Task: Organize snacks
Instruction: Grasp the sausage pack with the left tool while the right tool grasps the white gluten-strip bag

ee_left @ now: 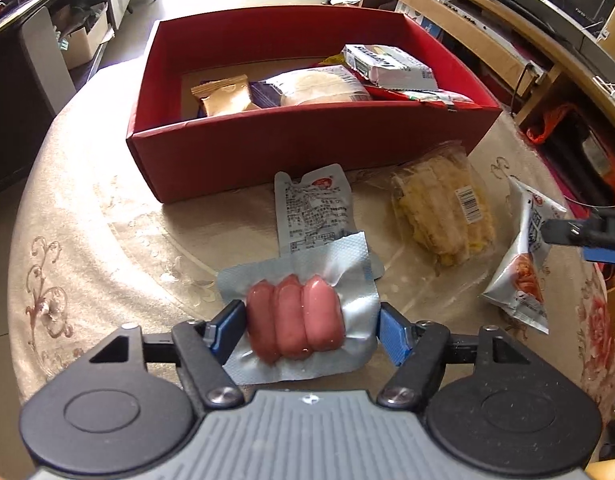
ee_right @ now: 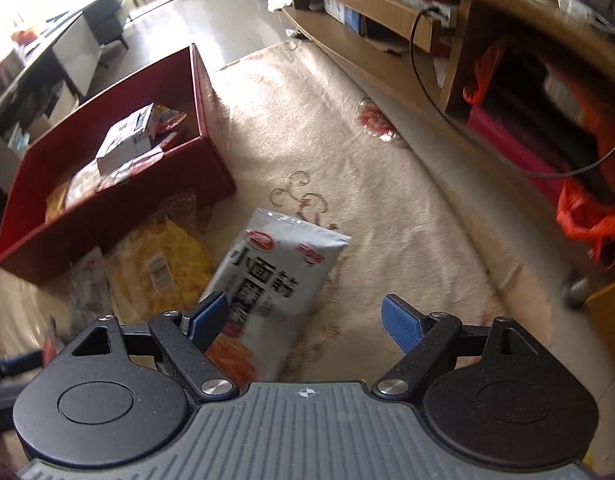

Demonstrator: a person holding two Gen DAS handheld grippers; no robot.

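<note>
Pick-up step: left gripper [ee_left: 311, 330] closes around the vacuum-sealed pink sausage pack [ee_left: 297, 316] at the counter's near edge, right gripper [ee_right: 303, 322] wide and empty over the silver snack pouch [ee_right: 273, 276]; next, lift into the red cardboard box [ee_left: 307, 152].

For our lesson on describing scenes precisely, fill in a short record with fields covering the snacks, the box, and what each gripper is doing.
container: red box, open top, on the tablecloth
inside box: several snack packets, white carton on top
left gripper: closed on the sausage pack
right gripper: open, silver snack bag partly between the fingers, not gripped
still on table: yellow snack bag, flat silver pouch
</note>
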